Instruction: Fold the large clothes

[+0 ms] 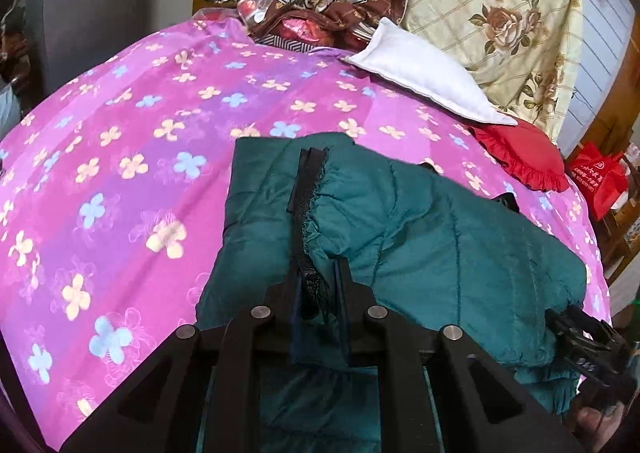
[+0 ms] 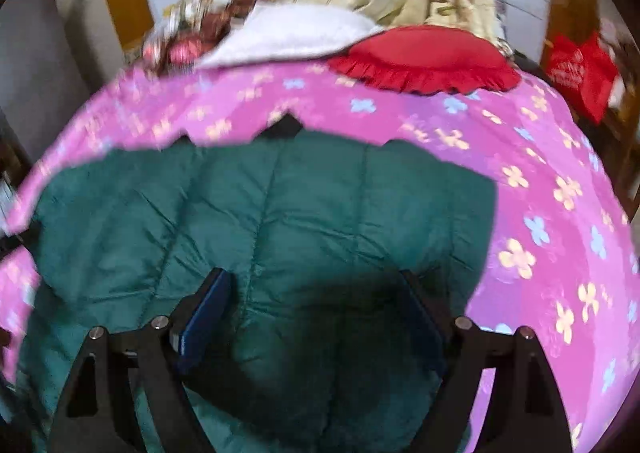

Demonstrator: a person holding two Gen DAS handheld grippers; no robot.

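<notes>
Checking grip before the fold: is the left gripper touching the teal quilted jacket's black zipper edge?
Touching. The left wrist view shows the left gripper closed on the teal quilted jacket, its black zipper edge pinched between the fingers.

Your left gripper is matte black: angular linkage arms with triangular cut-outs, four round silver pivot pins across the front, and dark blue pads on the inner faces of its fingers. Your right gripper has the same black frame, silver pins and blue pads. From the left wrist it shows as a black block with pale lettering, too small to read.
</notes>
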